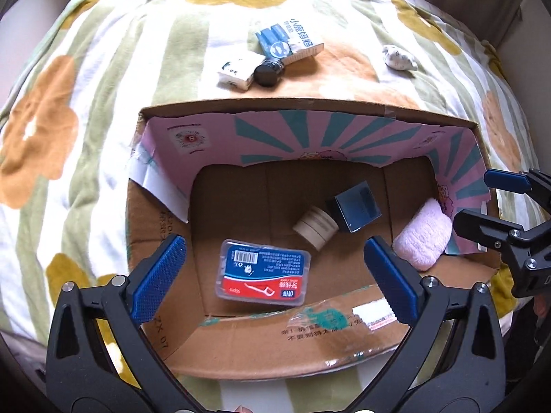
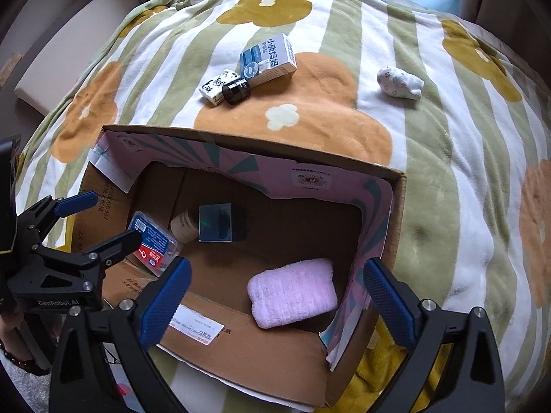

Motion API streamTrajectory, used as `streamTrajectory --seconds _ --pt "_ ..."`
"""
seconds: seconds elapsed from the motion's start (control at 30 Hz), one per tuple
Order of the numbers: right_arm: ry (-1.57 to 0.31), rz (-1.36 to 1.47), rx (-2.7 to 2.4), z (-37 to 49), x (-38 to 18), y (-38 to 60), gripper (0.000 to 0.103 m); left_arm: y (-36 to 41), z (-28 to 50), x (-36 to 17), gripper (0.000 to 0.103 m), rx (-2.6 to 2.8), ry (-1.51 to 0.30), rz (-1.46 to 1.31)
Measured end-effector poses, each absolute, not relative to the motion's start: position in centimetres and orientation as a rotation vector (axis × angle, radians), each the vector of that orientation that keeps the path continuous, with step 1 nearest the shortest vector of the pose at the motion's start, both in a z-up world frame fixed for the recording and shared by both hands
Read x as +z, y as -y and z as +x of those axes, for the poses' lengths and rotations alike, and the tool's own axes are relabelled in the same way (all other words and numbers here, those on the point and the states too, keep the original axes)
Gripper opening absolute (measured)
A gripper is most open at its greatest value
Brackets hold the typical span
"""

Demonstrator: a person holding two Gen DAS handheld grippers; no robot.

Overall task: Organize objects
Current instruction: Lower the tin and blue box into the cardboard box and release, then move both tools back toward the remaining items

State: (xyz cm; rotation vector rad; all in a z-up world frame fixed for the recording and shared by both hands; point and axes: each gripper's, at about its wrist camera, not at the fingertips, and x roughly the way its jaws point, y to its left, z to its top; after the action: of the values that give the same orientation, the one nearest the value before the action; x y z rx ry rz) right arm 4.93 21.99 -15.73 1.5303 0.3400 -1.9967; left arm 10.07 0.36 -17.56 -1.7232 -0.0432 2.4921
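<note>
An open cardboard box [image 1: 310, 110] [image 2: 241, 144] sits on a flowered blanket. Inside lie a floss-pick case [image 1: 263, 277] [image 2: 153, 241], a beige roll [image 1: 315, 227] [image 2: 184, 225], a dark blue box [image 1: 356, 211] [image 2: 217, 222] and a folded pink towel [image 1: 425, 239] [image 2: 292, 292]. Beyond the box lie a white-blue carton [image 1: 292, 39] [image 2: 270, 58], a small black jar [image 1: 268, 72] [image 2: 236, 91], a small white patterned box [image 1: 237, 70] [image 2: 217, 86] and rolled white socks [image 1: 397, 56] [image 2: 399, 82]. My left gripper [image 1: 275, 275] [image 2: 103, 218] hangs open and empty above the box's near left. My right gripper [image 2: 277, 297] [image 1: 489, 196] hangs open and empty above the towel.
The blanket [image 2: 465, 172] covers a bed, with free room to the right and far side of the box. A pale cushion [image 2: 69, 41] lies at the far left. The box's near flap [image 1: 310, 340] folds outward toward me.
</note>
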Motion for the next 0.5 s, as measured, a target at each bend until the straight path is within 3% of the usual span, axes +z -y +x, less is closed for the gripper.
streamTrajectory --seconds 0.5 --pt "-0.368 1.536 -2.033 5.5 -15.2 -21.8 0.099 0.8 10.8 -16.4 0.103 2.487 0.041 -1.693"
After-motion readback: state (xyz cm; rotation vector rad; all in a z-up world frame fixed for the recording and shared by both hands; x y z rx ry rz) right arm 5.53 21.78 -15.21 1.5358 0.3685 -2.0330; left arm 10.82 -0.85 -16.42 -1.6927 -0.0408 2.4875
